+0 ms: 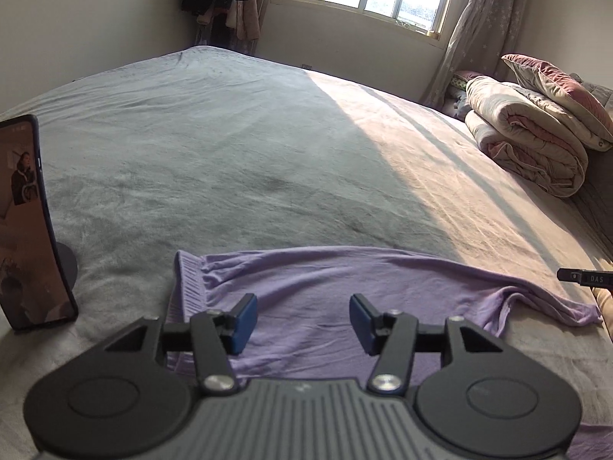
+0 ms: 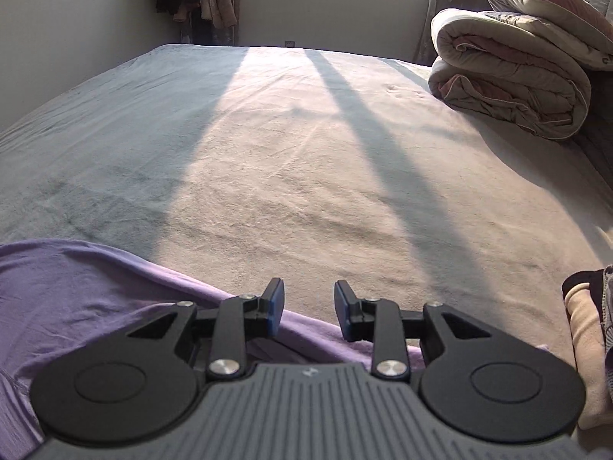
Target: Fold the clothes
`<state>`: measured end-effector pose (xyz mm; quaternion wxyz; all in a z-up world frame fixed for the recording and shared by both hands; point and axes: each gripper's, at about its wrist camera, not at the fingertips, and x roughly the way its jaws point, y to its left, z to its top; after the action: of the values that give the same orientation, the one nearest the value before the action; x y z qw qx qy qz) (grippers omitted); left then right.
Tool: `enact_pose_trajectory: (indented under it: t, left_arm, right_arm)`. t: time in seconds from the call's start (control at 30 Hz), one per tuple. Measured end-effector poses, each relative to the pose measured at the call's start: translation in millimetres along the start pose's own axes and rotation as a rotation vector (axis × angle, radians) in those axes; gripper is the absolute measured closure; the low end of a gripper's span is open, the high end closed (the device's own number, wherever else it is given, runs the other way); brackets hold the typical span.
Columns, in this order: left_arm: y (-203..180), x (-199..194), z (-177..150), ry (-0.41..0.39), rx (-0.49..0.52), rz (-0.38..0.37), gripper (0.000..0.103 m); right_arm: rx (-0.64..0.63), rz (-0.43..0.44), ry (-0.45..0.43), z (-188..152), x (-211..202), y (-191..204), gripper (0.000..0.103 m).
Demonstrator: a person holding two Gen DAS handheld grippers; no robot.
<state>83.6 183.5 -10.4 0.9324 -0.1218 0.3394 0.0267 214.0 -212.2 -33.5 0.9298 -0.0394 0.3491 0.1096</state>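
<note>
I am holding my left claw (image 1: 302, 322) and right claw (image 2: 309, 308) agape, empty, over the crumpled lilac cotton garment (image 1: 345, 287), poised for gripping its edges.

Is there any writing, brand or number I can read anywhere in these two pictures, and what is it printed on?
"DAS" on the black bar poking in at the right edge of the left view; probably the other hand-held gripper, cut off.
A small pale logo on the grey body of each hand-held gripper: too blurred to read.
The phone screen shows a picture, no legible text.
Nothing else is readable.
</note>
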Motion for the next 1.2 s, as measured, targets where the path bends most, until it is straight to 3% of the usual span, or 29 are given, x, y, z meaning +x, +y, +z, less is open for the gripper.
enact_pose_trajectory:
  t: [0.2,0.37,0.53,0.63,0.77,0.87,1.0,1.1,1.13,1.17,1.2]
  left_arm:
    - [-64.2,15.9,19.0,0.037,0.089,-0.028,0.046]
    - [-112.6,58.2,33.2,0.063,0.202,-0.057,0.045]
    - [-139.7,116.6,42.0,0.060,0.167,-0.046,0.045]
    - [-152.5,142.7,35.1,0.041,0.211,-0.040,0.045]
    - [-147.7,165.6,19.2,0.009,0.293,0.047,0.045]
    - [-135.3,166.1,14.8,-0.023,0.286,0.010,0.045]
    - [-130.0,160.4,15.2,-0.014,0.351,-0.046,0.047]
    - [-124.4,160.2,12.5,-0.011,0.375,-0.094,0.056]
    - [-123.0,159.7,12.7,-0.011,0.372,-0.110,0.068]
    - [-122.8,159.7,12.7,-0.012,0.369,-0.123,0.085]
    - [-124.0,160.9,12.2,-0.015,0.369,-0.126,0.095]
  right_arm:
    - [0.079,0.072,-0.015,-18.0,-2.6,-41.2,0.070]
    - [0.070,0.058,-0.026,-36.1,7.8,-44.1,0.070]
    - [0.050,0.044,-0.032,-48.6,18.5,-44.6,0.070]
    - [0.027,0.035,-0.029,-48.8,18.8,-42.5,0.069]
    - [-0.004,0.022,-0.025,-49.1,19.0,-39.5,0.069]
    - [-0.028,0.012,-0.022,-49.2,19.2,-37.4,0.069]
    - [-0.059,-0.001,-0.017,-49.5,19.5,-34.4,0.074]
    - [-0.078,-0.015,-0.019,-49.5,20.3,-28.4,0.094]
    - [-0.075,-0.033,-0.023,-48.9,20.8,-26.3,0.102]
    - [-0.072,-0.052,-0.027,-48.3,21.3,-24.2,0.103]
    - [-0.068,-0.072,-0.032,-47.6,21.8,-22.1,0.103]
